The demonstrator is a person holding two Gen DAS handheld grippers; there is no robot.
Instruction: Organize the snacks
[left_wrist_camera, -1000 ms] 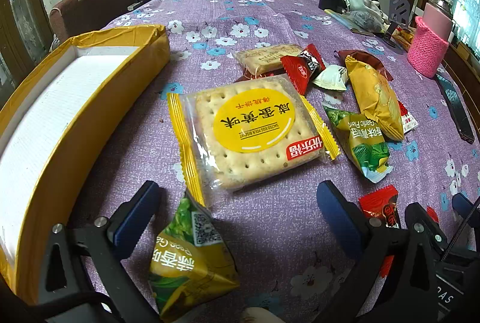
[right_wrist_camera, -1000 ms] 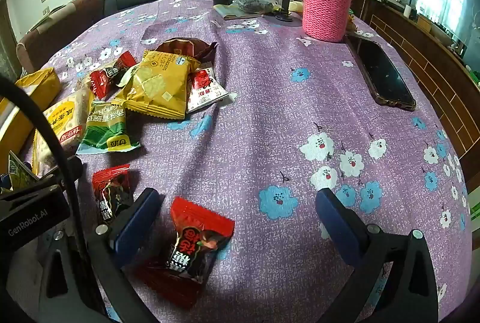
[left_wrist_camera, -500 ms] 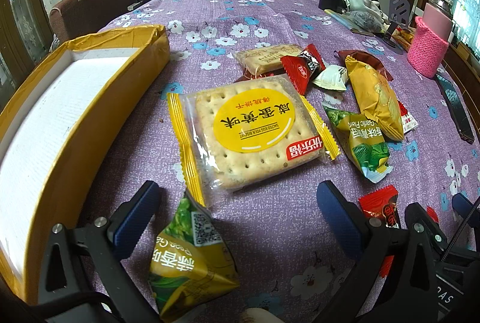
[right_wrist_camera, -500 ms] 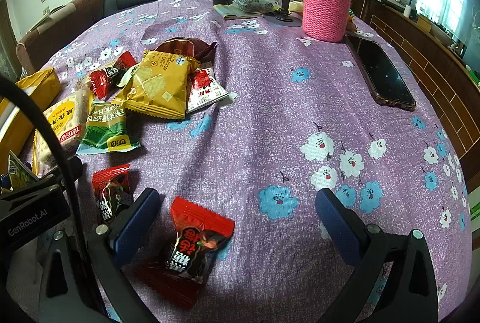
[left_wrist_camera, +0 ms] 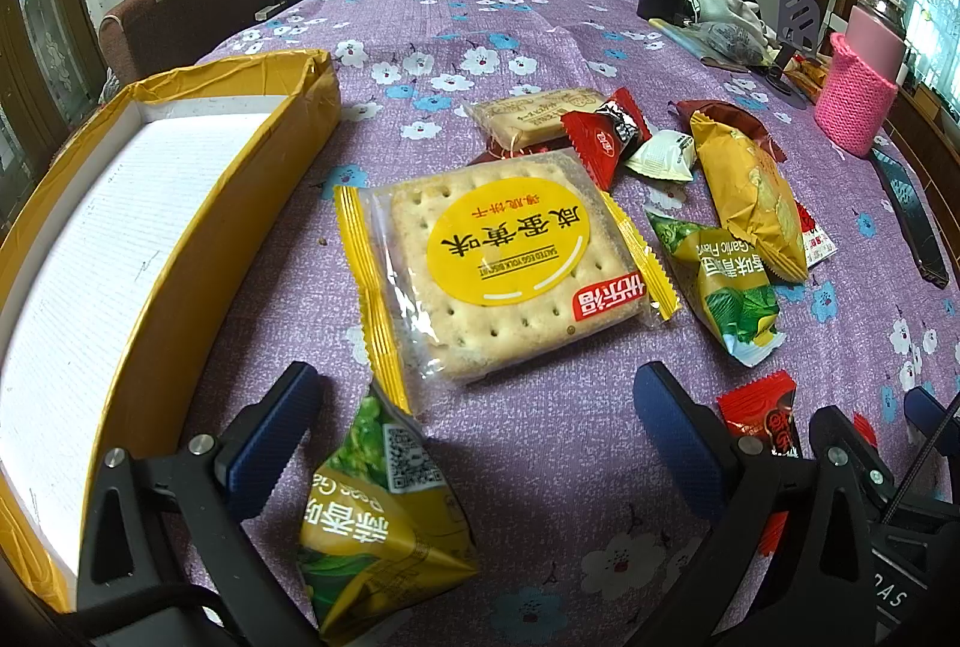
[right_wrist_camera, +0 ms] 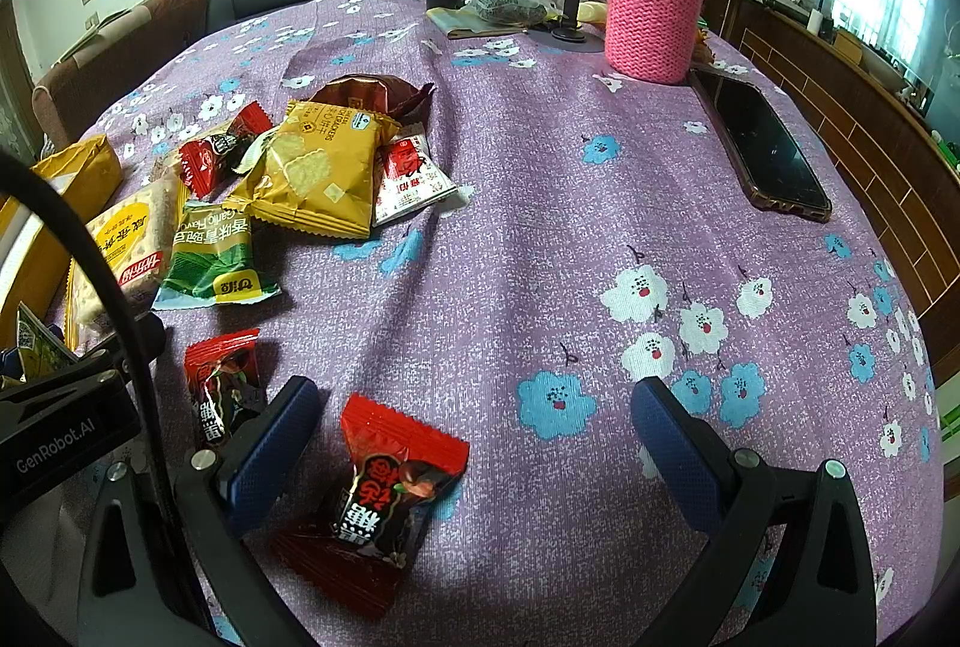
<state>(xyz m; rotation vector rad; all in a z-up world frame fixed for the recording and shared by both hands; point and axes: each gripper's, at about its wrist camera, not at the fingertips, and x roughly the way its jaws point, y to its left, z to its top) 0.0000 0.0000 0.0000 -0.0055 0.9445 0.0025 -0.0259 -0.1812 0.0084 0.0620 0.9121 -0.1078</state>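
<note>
**Inspector A:** State of the tools at inspection?

**Inspector B:** The left gripper (left_wrist_camera: 474, 428) stood spread wide, grasping nothing. A green-and-yellow pea packet (left_wrist_camera: 378, 521) lay on the purple floral tablecloth (left_wrist_camera: 540, 65) between its blue fingers (left_wrist_camera: 270, 440), nearer the left one; I could not tell whether it touched that finger. The right gripper (right_wrist_camera: 474, 434) was likewise released, jaws well apart. A red candy packet (right_wrist_camera: 390, 491) lay between them, just beside the left pad.

**Inspector A:** Location of the remaining snacks?

**Inspector B:** The large salted-egg cracker pack (left_wrist_camera: 504, 263) lay just ahead of the left gripper, its yellow edge touching the pea packet's top. To its right lay a second green pea packet (left_wrist_camera: 726, 287), partly overlapped by a gold cracker bag (left_wrist_camera: 750, 185). Behind were a small biscuit pack (left_wrist_camera: 540, 116), a red-and-black candy (left_wrist_camera: 606, 137) and a white sachet (left_wrist_camera: 660, 158). A second red candy (right_wrist_camera: 225, 383) lay near the right gripper's left finger.

**Inspector A:** The container?

**Inspector B:** A yellow box (left_wrist_camera: 180, 251) with a white interior sat at the left, beside the cracker pack but apart from it.

**Inspector A:** Other items?

**Inspector B:** A pink knit-sleeved flask (right_wrist_camera: 654, 5) stood at the far right, with a dark phone (right_wrist_camera: 762, 149) lying just in front of it.
</note>
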